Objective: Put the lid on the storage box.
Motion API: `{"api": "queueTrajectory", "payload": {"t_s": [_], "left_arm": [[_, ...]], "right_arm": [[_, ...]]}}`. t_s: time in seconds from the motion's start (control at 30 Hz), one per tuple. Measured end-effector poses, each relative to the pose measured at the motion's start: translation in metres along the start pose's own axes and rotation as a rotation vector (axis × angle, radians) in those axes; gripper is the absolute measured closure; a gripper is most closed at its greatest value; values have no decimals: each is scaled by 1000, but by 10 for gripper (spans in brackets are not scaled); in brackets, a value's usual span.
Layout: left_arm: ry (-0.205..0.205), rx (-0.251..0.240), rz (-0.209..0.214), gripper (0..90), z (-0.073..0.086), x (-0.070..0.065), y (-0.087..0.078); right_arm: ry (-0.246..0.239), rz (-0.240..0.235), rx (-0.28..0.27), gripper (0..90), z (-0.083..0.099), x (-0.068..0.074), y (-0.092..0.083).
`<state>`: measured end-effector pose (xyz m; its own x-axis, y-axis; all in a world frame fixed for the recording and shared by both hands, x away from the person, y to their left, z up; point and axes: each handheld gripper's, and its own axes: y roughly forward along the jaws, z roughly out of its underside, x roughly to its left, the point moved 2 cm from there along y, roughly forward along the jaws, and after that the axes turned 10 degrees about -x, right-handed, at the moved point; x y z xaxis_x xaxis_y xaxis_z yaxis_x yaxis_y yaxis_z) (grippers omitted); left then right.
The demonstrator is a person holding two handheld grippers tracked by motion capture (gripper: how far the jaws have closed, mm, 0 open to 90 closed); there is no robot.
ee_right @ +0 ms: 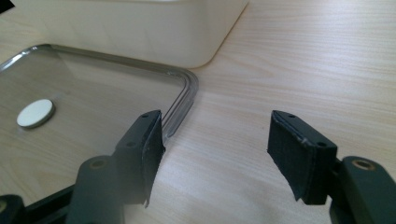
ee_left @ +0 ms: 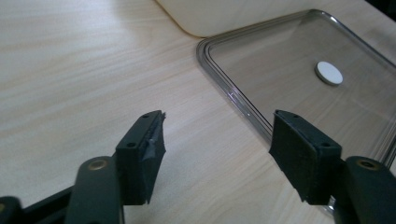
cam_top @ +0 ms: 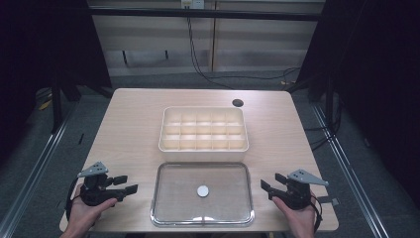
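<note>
Between both claws lies clear lid [cam_top: 202, 194], w/ box [cam_top: 203, 129] beyond. Left claw [cam_top: 120, 184] & right claw [cam_top: 271, 186] gape, empty. Prob. approach step; next: close in on lid edges.

Dim room, table [cam_top: 129, 114] lit from above, soft shadows, slight blur, dark edges

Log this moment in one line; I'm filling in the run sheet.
left gripper: open, empty | right gripper: open, empty | clear lid: flat on table, between grippers | divided box: behind lid
</note>
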<state>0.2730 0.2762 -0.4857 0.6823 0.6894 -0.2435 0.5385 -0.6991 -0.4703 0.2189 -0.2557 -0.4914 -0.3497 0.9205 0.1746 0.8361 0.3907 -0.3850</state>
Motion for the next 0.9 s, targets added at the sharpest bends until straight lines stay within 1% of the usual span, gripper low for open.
{"api": "queueTrajectory", "payload": {"t_s": [0.03, 0.07, 0.1, 0.13, 0.2, 0.23, 0.27, 0.3, 0.33, 0.37, 0.4, 0.43, 0.47, 0.5, 0.53, 0.57, 0.6, 0.63, 0.67, 0.7, 0.73, 0.77, 0.8, 0.83, 0.87, 0.9], "left_arm": [[0, 0, 0, 362, 0, 0, 0], [22, -6, -4, 362, -1, -1, -1], [28, -16, 8, 393, -2, -3, 1], [34, -10, 18, 401, -2, -3, 2], [37, -12, 13, 406, -2, -4, 2], [61, -34, 14, 451, -1, -7, 3], [61, -34, 14, 453, -1, -7, 3], [81, -46, 10, 453, -1, -8, 4], [86, -41, 8, 434, -1, -9, 5], [73, -42, 28, 401, -2, -11, 6], [67, -46, 55, 420, -2, -13, 7], [65, -31, 63, 445, -4, -15, 7], [66, -11, 50, 427, -5, -17, 9], [59, 1, 49, 372, -6, -18, 10], [50, 10, 66, 343, -7, -19, 12], [46, 13, 77, 339, -7, -20, 14], [55, 26, 82, 317, -8, -23, 18], [55, 26, 82, 309, -8, -23, 18], [48, 34, 82, 309, -9, -25, 20], [42, 45, 92, 291, -12, -26, 24], [47, 47, 84, 285, -14, -26, 26], [47, 47, 84, 277, -14, -26, 26], [44, 48, 81, 262, -16, -26, 28], [36, 50, 81, 262, -18, -25, 29], [36, 59, 67, 243, -19, -25, 31], [29, 58, 66, 243, -20, -24, 32]], "right_arm": [[0, 0, 0, 356, 0, 0, 0], [3, 1, -6, 356, -1, -1, 0], [12, -2, -8, 356, -2, -1, -1], [15, -6, -13, 357, -3, -1, -2], [13, -3, -12, 362, -4, 0, -2], [13, -1, -6, 344, -5, 2, -3], [7, -1, -3, 345, -5, 3, -4], [7, -1, -3, 345, -5, 3, -4], [8, -9, 4, 348, -6, 4, -5], [13, -6, 8, 341, -7, 5, -6], [21, -9, 6, 337, -8, 5, -7], [34, -25, 7, 337, -10, 5, -8], [37, -28, 8, 337, -12, 5, -8], [40, -27, 7, 336, -14, 6, -9], [42, -36, 3, 337, -15, 7, -8], [44, -47, 4, 344, -15, 8, -7], [34, -64, 14, 347, -16, 12, -4], [34, -64, 14, 347, -16, 12, -4], [33, -75, 26, 351, -16, 14, -2], [15, -78, 41, 360, -20, 18, 0], [11, -87, 46, 370, -22, 20, 1], [11, -87, 46, 370, -22, 20, 1], [17, -91, 61, 385, -26, 22, 4], [17, -91, 61, 385, -26, 22, 4], [20, -95, 55, 402, -30, 23, 7], [20, -95, 55, 402, -30, 23, 7]]}}
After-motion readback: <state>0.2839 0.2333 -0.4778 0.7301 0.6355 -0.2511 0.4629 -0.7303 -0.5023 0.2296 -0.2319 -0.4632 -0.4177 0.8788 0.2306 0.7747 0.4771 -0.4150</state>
